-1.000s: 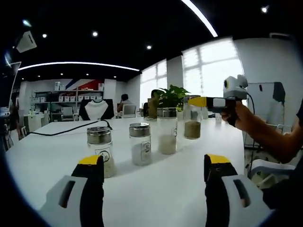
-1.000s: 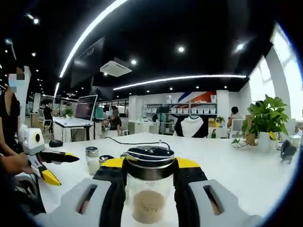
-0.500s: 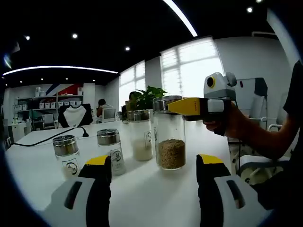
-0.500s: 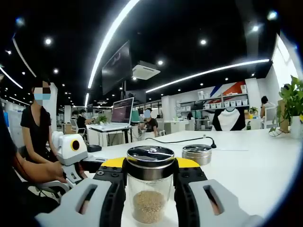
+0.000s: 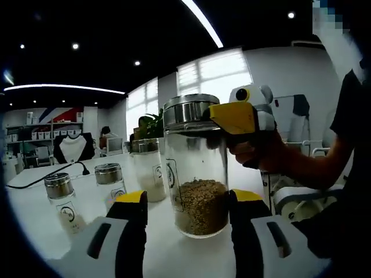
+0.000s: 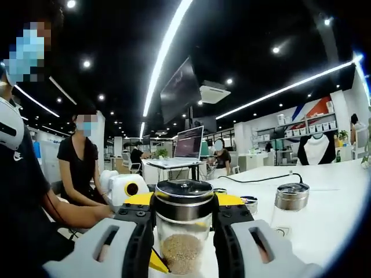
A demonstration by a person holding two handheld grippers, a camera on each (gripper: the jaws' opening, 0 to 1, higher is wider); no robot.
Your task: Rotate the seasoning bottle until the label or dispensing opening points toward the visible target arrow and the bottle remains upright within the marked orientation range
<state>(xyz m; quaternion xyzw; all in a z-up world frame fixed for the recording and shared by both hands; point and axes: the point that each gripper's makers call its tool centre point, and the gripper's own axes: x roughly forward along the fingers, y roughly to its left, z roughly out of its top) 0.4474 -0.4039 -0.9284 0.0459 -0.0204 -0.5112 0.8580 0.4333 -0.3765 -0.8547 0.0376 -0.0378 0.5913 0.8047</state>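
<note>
The left gripper view looks low across the white table [image 5: 40, 197] toward the windows, very close to the seasoning bottle [image 5: 197, 168], which stands at centre between this view's own jaws rising at 7 and 5 o'clock. The right gripper [image 5: 235, 119] enters from 3 o'clock — clamped at the bottle's lid.

The right gripper view faces the opposite way, toward the office desks, nearer still: the same seasoning bottle [image 6: 182, 231] sits at 6 o'clock between its jaws, and the left gripper [image 6: 124, 188] peeks in at 9 o'clock.

Both views share that bottle, the table [image 6: 330, 191], and the small jars [image 5: 61, 200] — seen here [image 6: 290, 202] at 3 o'clock.
</note>
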